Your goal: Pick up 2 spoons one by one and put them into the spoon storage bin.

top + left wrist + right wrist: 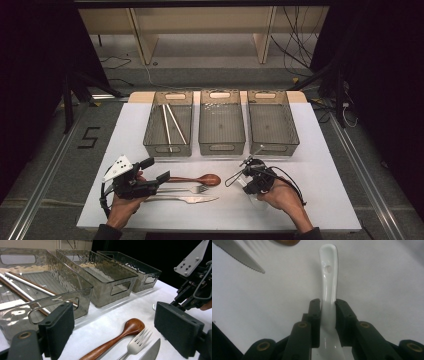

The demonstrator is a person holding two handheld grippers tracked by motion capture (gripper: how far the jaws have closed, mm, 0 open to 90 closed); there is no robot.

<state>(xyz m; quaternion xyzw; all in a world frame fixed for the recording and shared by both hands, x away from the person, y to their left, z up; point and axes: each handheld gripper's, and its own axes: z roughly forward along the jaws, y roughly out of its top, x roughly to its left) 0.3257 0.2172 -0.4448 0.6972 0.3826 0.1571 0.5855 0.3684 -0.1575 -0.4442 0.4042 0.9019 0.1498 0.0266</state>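
1. Two hand-held grippers work at the near edge of the white-covered bench (320, 150), one in each of the person's hands
2. Right hand-held gripper (328, 306): its two black jaws are closed on the handle of a white ceramic spoon (329, 272), pads pressing both sides; the handle's rounded end with a small hole points away from the camera, over the white cover
3. In the high view the right hand-held gripper (248, 164) sits right of the cutlery and just in front of the right-hand bin (272, 122)
4. Left hand-held gripper (113, 328): its jaws stand wide apart and hold nothing; between them, farther off on the bench, lie the wooden spoon (125, 332), the fork (137, 341) and the tip of the knife (151, 351)
5. In the high view the left hand-held gripper (155, 170) is at the handle ends of that cutlery, which lies in a row: wooden spoon (197, 179) farthest, fork (187, 189) in the middle, knife (187, 199) nearest the person
6. Three clear grey bins stand side by side across the far half of the bench; the left bin (169, 122) holds chopsticks (170, 122), some pale and some dark, and the middle bin (221, 122) stands just beside it
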